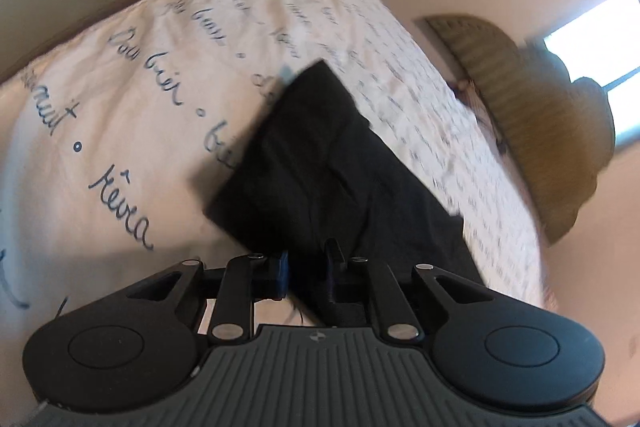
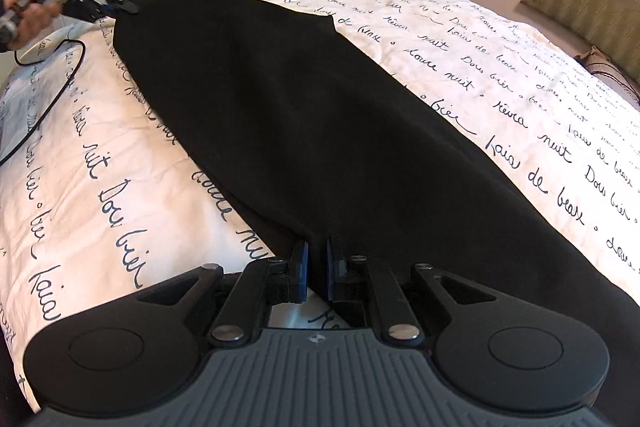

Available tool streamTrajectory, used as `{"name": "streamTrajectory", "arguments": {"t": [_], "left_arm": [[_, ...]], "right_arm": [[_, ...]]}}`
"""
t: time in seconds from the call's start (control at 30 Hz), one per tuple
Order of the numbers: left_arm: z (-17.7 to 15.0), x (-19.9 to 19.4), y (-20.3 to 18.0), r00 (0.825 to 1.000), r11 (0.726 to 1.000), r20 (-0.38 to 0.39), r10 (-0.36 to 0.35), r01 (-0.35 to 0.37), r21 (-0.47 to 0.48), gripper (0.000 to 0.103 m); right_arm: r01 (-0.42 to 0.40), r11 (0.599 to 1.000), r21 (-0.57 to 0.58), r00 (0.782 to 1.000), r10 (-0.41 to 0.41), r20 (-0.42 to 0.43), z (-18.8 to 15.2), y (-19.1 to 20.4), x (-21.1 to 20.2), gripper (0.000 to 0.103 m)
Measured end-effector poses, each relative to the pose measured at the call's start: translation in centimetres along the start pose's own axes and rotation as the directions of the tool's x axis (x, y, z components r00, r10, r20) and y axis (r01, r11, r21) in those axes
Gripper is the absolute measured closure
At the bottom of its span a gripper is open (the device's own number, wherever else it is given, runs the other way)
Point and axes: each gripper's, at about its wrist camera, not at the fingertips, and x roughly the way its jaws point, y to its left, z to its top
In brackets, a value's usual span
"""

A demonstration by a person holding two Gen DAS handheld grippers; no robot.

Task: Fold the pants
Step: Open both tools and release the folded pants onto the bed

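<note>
Pants (image 1: 320, 163) are lying dark across the white bedspread (image 1: 140, 107) printed with script, and in the left wrist view they are running from the far end down to the left gripper (image 1: 306, 269), looking doubled into one long strip, with an inner edge showing along the middle. The fingers here are standing slightly parted with black cloth lying between them, but whether the pads are still pressing on it I cannot tell — the picture is blurring. A green headboard (image 1: 532, 115) is showing beyond the bed's edge.

In the right wrist view the pants (image 2: 304, 115) are stretching as one flat band from the near end to the far end, where the left gripper (image 2: 128, 5) is meeting the corner, a hand (image 2: 28, 11) behind it and a black cable (image 2: 48, 99) trailing on the bedspread (image 2: 500, 87). The right gripper (image 2: 318, 269) is pinching the near edge, its fingers nearly closed on the cloth.

Judging by this, the lengthwise fold is done and the strip is being laid out smooth — the crosswise folds are still waiting.
</note>
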Motion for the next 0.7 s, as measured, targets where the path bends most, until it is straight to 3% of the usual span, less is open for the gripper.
{"name": "streamTrajectory", "arguments": {"t": [0.1, 0.2, 0.23, 0.33, 0.4, 0.47, 0.5, 0.57, 0.63, 0.7], "left_arm": [[-2.4, -1.4, -2.9, 1.0, 0.995, 0.015, -0.024, 0.022, 0.099, 0.083], [-4.6, -1.1, -6.7, 0.987, 0.972, -0.027, -0.157, 0.159, 0.176, 0.082], [-5.4, -0.6, -8.4, 0.981, 0.961, -0.039, -0.188, 0.192, 0.201, 0.078], [-7.8, 2.1, -12.8, 0.969, 0.935, -0.022, -0.246, 0.243, 0.26, 0.045], [-9.9, 4.1, -15.3, 0.969, 0.92, 0.037, -0.243, 0.218, 0.326, 0.043], [-12.1, 6.3, -17.7, 0.972, 0.89, 0.056, -0.227, 0.184, 0.417, 0.043], [-13.2, 7.2, -18.7, 0.974, 0.872, 0.048, -0.221, 0.175, 0.456, 0.043], [-15.1, 9.2, -19.9, 0.982, 0.829, 0.029, -0.187, 0.142, 0.54, 0.042], [-16.6, 11.7, -19.9, 0.994, 0.812, -0.041, -0.102, 0.107, 0.574, 0.041], [-18.0, 12.2, -18.8, 0.99, 0.791, 0.031, -0.138, 0.091, 0.605, 0.036]], "right_arm": [[-0.013, 0.999, 0.029, 1.0, 0.013, 0.008, -0.2, -0.7, 0.0, 0.095], [-0.017, 0.997, 0.076, 1.0, 0.016, 0.014, -0.5, -0.7, -0.1, 0.095], [-0.022, 0.994, 0.107, 1.0, 0.021, 0.017, -0.6, -0.9, -0.1, 0.095], [-0.059, 0.969, 0.239, 0.997, 0.047, 0.056, -1.3, -1.9, -1.0, 0.091], [-0.103, 0.916, 0.387, 0.991, 0.06, 0.12, -2.9, -3.3, -2.5, 0.075], [-0.144, 0.83, 0.539, 0.978, 0.037, 0.205, -5.4, -5.1, -4.8, 0.036], [-0.165, 0.773, 0.612, 0.968, 0.008, 0.251, -7.0, -6.2, -6.1, 0.03], [-0.22, 0.629, 0.745, 0.942, -0.06, 0.329, -10.5, -8.9, -8.8, 0.029], [-0.263, 0.456, 0.85, 0.92, -0.147, 0.364, -14.1, -11.6, -10.9, 0.029], [-0.289, 0.324, 0.901, 0.91, -0.199, 0.364, -17.0, -13.5, -12.1, 0.028]]}}
